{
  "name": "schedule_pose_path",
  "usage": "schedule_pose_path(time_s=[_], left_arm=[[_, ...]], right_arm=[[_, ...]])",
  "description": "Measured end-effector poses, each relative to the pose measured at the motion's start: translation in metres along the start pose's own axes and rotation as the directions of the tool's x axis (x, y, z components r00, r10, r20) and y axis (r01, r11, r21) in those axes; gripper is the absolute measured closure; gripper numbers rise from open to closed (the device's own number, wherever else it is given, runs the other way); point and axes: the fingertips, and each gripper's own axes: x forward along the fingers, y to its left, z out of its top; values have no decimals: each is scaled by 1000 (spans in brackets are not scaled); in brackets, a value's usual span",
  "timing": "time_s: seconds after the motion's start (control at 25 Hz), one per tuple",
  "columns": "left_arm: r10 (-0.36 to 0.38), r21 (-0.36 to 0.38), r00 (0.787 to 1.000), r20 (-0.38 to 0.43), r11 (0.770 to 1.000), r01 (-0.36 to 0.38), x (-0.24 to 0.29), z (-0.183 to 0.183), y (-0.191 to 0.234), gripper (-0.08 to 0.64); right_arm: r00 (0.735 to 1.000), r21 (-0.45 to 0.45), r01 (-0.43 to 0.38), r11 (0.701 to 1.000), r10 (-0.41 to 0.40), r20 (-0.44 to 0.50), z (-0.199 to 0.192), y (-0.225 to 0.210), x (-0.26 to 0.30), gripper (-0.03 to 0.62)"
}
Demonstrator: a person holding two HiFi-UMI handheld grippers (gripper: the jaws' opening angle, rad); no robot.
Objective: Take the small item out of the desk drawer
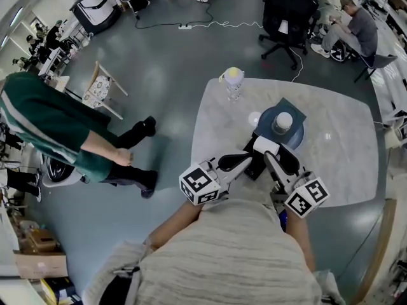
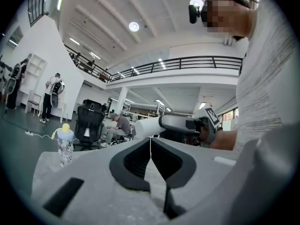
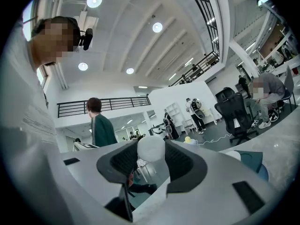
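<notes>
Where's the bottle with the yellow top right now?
In the head view, the bottle stands upright near the far left edge of the table, beyond and to the left of the blue plate.

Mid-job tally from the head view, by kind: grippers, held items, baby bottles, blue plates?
Grippers: 2, left gripper and right gripper
Held items: 1, white piece in the right gripper
Baby bottles: 1
Blue plates: 1
Total: 5
</notes>
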Motion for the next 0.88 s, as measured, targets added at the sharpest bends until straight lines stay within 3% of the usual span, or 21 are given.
schedule_pose_path(time_s=[0.88], left_arm=[[-34,0,999,-7,999,34,5,-5,-7,543]], right_arm=[[999,-9,21,1000,-20,27,4,2,-10,410]])
